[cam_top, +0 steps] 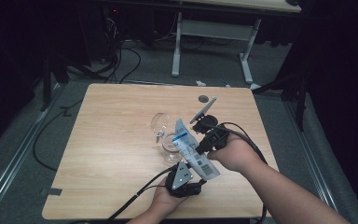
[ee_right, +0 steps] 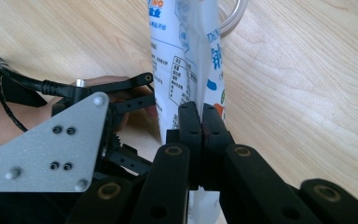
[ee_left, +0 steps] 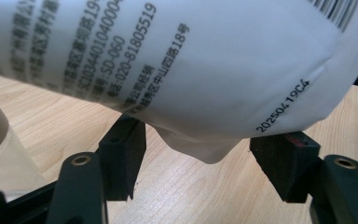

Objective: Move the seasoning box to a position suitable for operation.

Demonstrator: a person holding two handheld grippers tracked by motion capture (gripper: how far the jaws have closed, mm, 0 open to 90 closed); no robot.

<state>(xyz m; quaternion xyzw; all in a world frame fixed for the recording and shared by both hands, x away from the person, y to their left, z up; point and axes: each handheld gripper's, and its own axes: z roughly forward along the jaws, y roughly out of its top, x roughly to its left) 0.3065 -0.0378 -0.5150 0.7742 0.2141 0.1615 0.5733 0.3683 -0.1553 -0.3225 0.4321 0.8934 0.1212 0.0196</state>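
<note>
Pouch: a white printed pouch [cam_top: 193, 151] is held tilted above the worktop [cam_top: 112, 154], nearer its front edge and right of the middle, its top end over the glasses.
Right gripper: the right gripper [ee_right: 201, 128] has its jaws closed tight on a thin edge of the pouch [ee_right: 182, 70].
Left gripper: the left gripper [ee_left: 205, 158] sits beneath the pouch's lower end [ee_left: 205, 70]; its jaws stand apart, the pouch bulging just above the pads [ee_left: 121, 154], and I cannot tell whether they touch it.
Glasses: one clear glass [cam_top: 170, 148] stands upright under the pouch; a stemmed glass [cam_top: 159, 124] stands just beside it, toward the far edge.
Disc: a small dark disc [cam_top: 203, 98] lies near the far edge.
</note>
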